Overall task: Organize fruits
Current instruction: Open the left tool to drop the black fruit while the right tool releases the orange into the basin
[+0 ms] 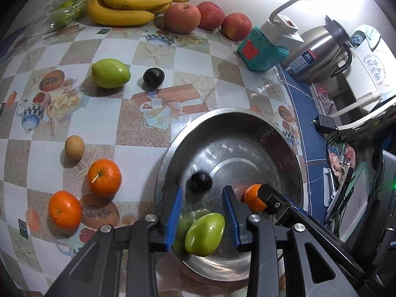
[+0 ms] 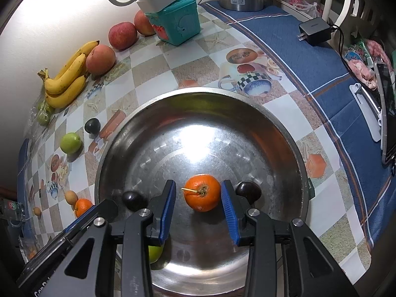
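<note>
Fruits lying partly in the steel bowl (image 1: 170, 153), partly out on the bench (image 1: 104, 128). Green fruit (image 1: 205, 234) sitting in the bowl between the blue pads of the left hand-held gripper (image 1: 202, 204), pads apart and not touching it. Orange (image 2: 202, 192) resting between the spread pads of the right hand-held gripper (image 2: 198, 198), ungripped. Bananas (image 1: 131, 0) and apples (image 1: 182, 17) lying at the far edge.

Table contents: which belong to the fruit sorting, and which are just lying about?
Job: metal bowl, orange and green fruit in it, loose oranges, bananas, apples.
Lying about: steel flask, teal box, charger.
</note>
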The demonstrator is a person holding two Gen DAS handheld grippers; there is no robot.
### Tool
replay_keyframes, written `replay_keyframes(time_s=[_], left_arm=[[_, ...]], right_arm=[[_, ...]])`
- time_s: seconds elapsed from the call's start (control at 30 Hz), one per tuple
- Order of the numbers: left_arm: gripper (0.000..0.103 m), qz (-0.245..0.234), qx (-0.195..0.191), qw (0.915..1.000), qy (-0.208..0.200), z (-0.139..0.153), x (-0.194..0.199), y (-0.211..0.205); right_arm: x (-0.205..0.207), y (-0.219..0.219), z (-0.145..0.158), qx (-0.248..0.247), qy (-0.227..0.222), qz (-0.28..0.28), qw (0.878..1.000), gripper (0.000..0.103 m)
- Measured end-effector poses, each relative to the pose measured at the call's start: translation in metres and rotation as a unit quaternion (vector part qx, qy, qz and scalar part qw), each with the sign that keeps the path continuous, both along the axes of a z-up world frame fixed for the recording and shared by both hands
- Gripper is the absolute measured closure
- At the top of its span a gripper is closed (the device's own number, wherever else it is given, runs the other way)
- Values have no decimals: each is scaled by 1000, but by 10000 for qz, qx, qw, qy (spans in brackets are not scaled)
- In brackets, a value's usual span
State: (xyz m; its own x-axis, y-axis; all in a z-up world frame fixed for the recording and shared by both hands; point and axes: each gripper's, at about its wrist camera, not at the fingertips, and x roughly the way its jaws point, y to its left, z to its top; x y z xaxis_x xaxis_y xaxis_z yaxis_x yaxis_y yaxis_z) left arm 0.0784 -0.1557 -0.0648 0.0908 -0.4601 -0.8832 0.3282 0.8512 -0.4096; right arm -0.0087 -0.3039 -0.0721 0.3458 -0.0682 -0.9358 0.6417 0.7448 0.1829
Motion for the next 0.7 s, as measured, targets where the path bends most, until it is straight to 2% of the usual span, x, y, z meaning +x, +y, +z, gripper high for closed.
replay_keyframes(time_s=[0.13, 0.2, 0.3, 0.37, 0.47, 0.57, 0.63, 0.7], left_arm=[[63, 68, -24, 10000, -49, 6, 2, 3], [57, 121, -41, 9998, -125, 11, 3, 6], [50, 250, 110, 9989, -382, 21, 6, 14], [44, 404, 298, 9973, -533, 24, 9, 21], [39, 658, 770, 9918, -776, 25, 17, 34], [34, 859, 1250, 9841, -924, 21, 24, 48], [25, 966, 1414, 9807, -942, 18, 27, 58], [19, 1062, 1513, 9782, -947, 14, 30, 67]], right_arm=[[0, 0, 2, -21, -54, -16, 10000, 64], [2, 1, 5, -46, -108, 9, 9999, 56], [4, 5, 8, -115, -166, 85, 9998, 53], [6, 8, 8, -94, -208, 143, 9996, 52], [9, 11, 7, -114, -197, 228, 9995, 41], [11, 15, 5, -146, -181, 289, 9993, 37], [12, 18, 5, -190, -174, 335, 9991, 29], [14, 21, 4, -223, -152, 405, 9988, 27]])
